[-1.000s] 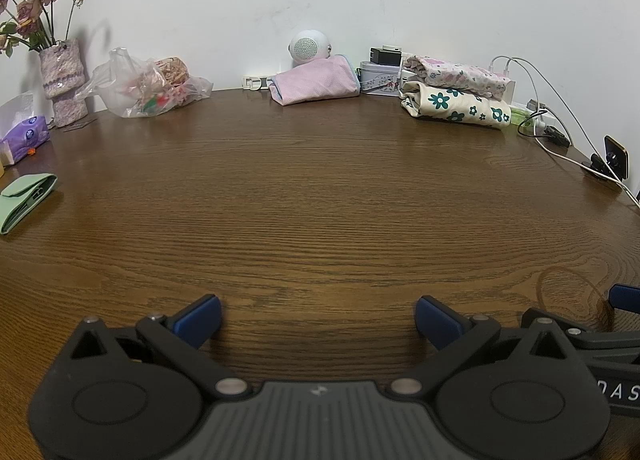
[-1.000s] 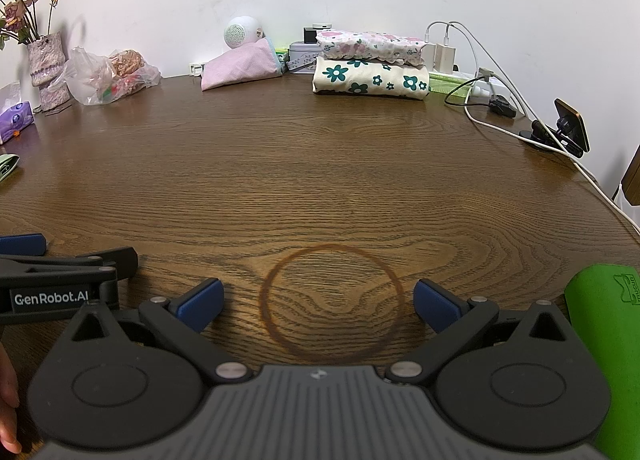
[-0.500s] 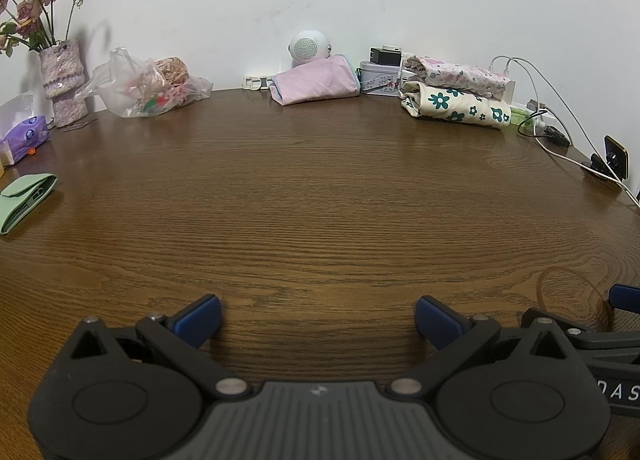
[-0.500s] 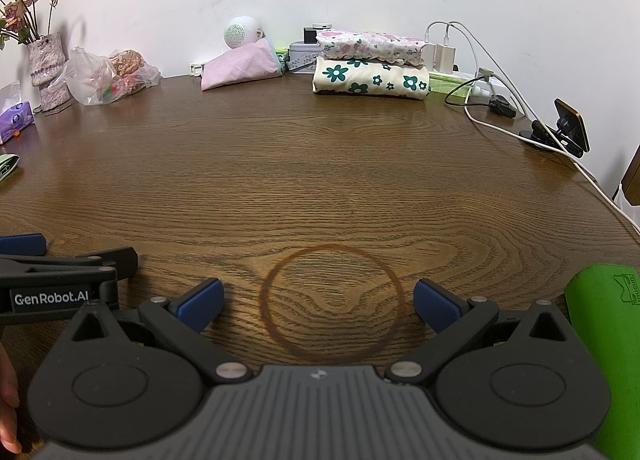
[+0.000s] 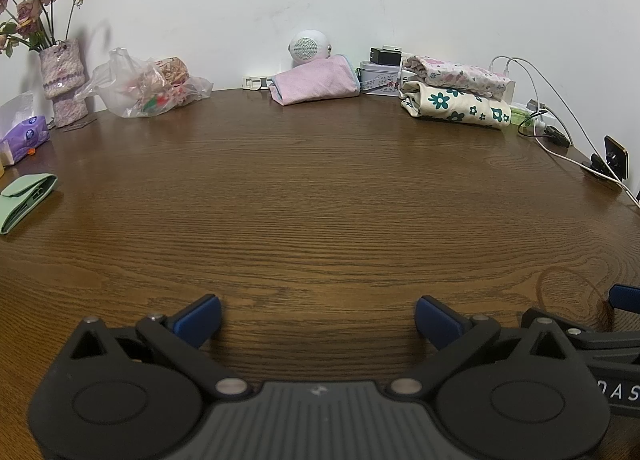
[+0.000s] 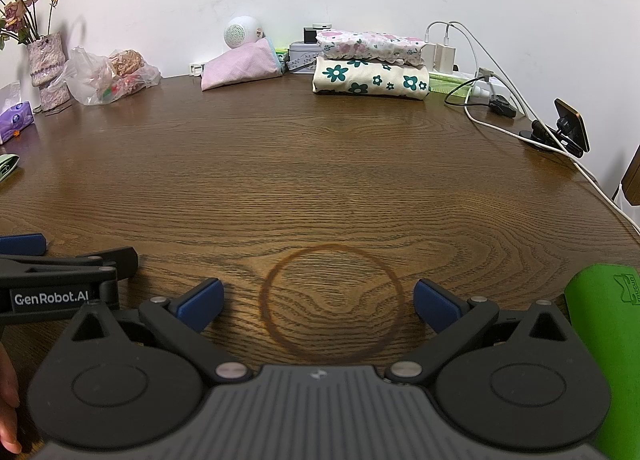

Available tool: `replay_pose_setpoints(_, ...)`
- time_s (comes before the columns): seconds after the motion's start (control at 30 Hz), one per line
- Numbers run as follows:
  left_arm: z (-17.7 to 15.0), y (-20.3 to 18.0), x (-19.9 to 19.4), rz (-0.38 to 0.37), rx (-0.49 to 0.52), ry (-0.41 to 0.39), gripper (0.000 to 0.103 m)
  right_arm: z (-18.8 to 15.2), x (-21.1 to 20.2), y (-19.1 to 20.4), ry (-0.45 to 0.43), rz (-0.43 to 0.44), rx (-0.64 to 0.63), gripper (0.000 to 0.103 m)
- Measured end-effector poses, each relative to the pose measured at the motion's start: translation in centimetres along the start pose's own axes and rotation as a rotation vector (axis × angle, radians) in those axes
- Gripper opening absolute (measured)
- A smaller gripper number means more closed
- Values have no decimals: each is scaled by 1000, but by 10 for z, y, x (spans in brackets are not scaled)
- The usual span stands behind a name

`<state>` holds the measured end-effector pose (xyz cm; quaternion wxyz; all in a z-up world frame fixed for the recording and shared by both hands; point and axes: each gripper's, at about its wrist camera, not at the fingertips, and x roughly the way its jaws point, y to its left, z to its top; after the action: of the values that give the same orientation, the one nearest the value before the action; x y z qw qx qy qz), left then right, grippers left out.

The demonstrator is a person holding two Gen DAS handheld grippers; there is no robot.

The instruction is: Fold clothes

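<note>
Low over the wooden table (image 6: pixel 320 163), the right gripper (image 6: pixel 316 302) holds its blue pads wide apart around a dark ring stain (image 6: pixel 330 302). Beside it, the left gripper (image 5: pixel 318 318), marked "GenRobot.AI", is likewise spread and empty. A green roll (image 6: pixel 604 340) lies at right. Far back by the wall, two folded floral clothes (image 6: pixel 370 65) sit stacked, a folded pink cloth (image 6: pixel 240 67) to their left.

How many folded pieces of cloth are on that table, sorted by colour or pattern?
Pink plain cloth: 1
Pink-flowered cloth: 1
Cream cloth with teal flowers: 1
Total: 3, all by the far wall; the pink-flowered one lies on the teal-flowered one.
</note>
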<state>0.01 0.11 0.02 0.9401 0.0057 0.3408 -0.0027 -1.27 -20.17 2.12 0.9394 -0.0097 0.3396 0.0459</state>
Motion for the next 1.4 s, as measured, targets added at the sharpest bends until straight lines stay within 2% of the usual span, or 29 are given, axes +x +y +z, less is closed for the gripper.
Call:
replay_pose_setpoints(0.67, 3, 3, 1, -18, 17, 10, 103, -4, 0, 2, 6, -4, 8, 102)
replay_pose_setpoints(0.73, 9, 7, 3, -52, 6, 21, 101, -2, 1, 4, 24, -11, 22, 103)
replay_pose_setpoints(0.77, 14, 10, 5, -79, -4, 27, 99, 5, 0, 3, 33, 34, 46, 103)
replay_pose_setpoints(0.83, 31, 18, 7, -126, -25, 24, 99, 22, -4, -1, 50, 158, 108, 103)
replay_pose_setpoints(0.9, 57, 26, 8, -143, -15, -24, 100, 52, -9, -4, -4, 249, 148, 103)
replay_pose_setpoints(1.0, 106, 40, 21, -175, 5, -136, 102, 114, 1, 3, -69, 320, 124, 103)
replay_pose_setpoints(1.07, 143, 48, 45, -155, 0, -191, 102, 156, 21, 14, -80, 364, 80, 103)
replay_pose_setpoints(1.13, 179, 54, 79, -113, -23, -222, 102, 200, 57, 20, -95, 368, 57, 103)
replay_pose_setpoints(1.2, 210, 60, 124, -88, -63, -193, 102, 239, 99, 29, -121, 343, 16, 103)
replay_pose_setpoints(1.27, 237, 69, 173, -105, -116, -119, 102, 273, 141, 40, -154, 294, -40, 102)
replay_pose_setpoints(1.33, 258, 78, 221, -118, -162, -37, 101, 298, 184, 46, -144, 278, -51, 97)
replay_pose_setpoints(1.37, 264, 83, 242, -100, -188, -1, 99, 313, 208, 47, -116, 281, -39, 91)
replay_pose_setpoints(1.4, 271, 89, 263, -81, -220, 31, 98, 325, 230, 48, -90, 292, -23, 80)
